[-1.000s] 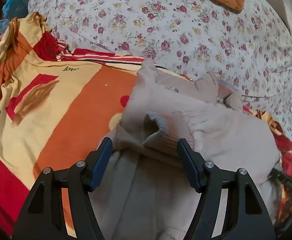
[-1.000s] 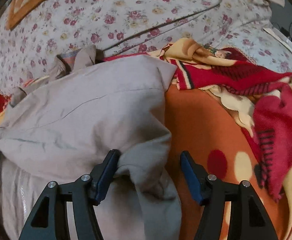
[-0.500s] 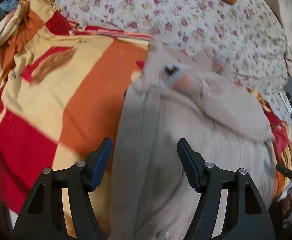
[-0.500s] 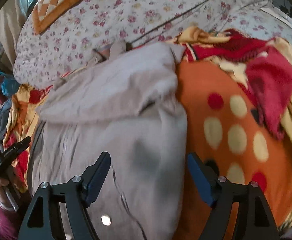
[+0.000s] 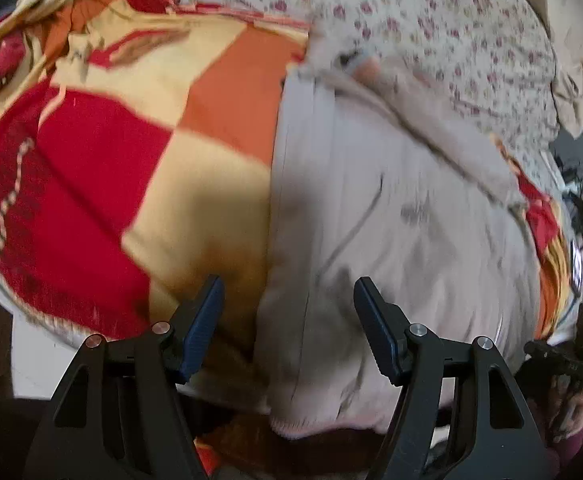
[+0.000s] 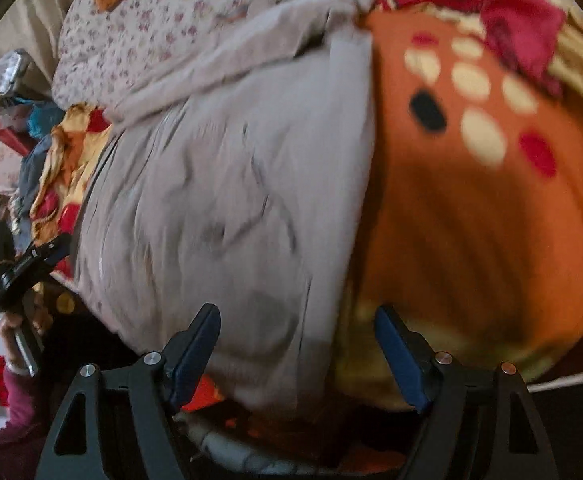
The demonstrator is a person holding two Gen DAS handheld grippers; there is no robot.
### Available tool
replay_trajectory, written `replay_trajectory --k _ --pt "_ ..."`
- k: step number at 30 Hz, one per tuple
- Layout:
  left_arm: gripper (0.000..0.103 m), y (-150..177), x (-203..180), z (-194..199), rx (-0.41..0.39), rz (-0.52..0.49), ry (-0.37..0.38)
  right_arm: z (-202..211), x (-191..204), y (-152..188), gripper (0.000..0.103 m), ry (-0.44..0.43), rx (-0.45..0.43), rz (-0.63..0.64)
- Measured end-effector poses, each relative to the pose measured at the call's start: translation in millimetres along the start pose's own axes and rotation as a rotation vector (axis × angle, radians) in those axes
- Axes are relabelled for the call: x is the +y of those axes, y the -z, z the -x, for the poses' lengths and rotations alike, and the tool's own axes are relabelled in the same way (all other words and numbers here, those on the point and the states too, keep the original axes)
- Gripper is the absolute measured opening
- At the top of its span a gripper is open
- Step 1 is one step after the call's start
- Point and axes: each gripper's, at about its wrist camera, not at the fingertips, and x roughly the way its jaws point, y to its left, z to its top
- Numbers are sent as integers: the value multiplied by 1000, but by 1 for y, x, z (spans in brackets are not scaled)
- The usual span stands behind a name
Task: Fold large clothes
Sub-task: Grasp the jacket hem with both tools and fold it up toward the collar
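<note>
While both frames are pretty motion-blurred, the beige jacket [image 5: 391, 208] is easy to spot: it lies spread flat on the red, orange and cream blanket [image 5: 139, 168], sleeves folded across its far end, with the floral bedsheet [image 5: 431, 28] just beyond that end. Left gripper [image 5: 287, 320] hangs over the jacket's left edge, jaws apart, nothing pinched. Right gripper [image 6: 295, 344] sits above the jacket's right edge, jaws also apart and gripping nothing.

Both tongs — left [image 5: 287, 312], right [image 6: 297, 340] — gape wide, angled downward.
</note>
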Motion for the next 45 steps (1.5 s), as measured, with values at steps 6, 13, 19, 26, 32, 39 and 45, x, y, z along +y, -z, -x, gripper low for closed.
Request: replay_trajectory --k 6,13,19,26,32,39,45 --pt "67 27 1 2 65 -52 -8 -10 16 17 77 -65 74 75" --pt "67 50 -3 -7 161 -123 2 -35 30 27 77 -105 189 137" --pt "67 53 -14 -28 223 -168 10 -47 37 31 78 -94 231 190" --pt "67 63 -30 -36 273 -267 31 -42 50 36 71 -116 239 273" --pt "67 57 -28 -48 283 -224 36 -65 47 37 71 -91 295 254" --pt "36 59 -29 -50 280 -237 75 -83 45 37 22 -73 337 229" --pt "13 58 -25 -14 204 -212 182 -39 56 36 14 -150 196 251"
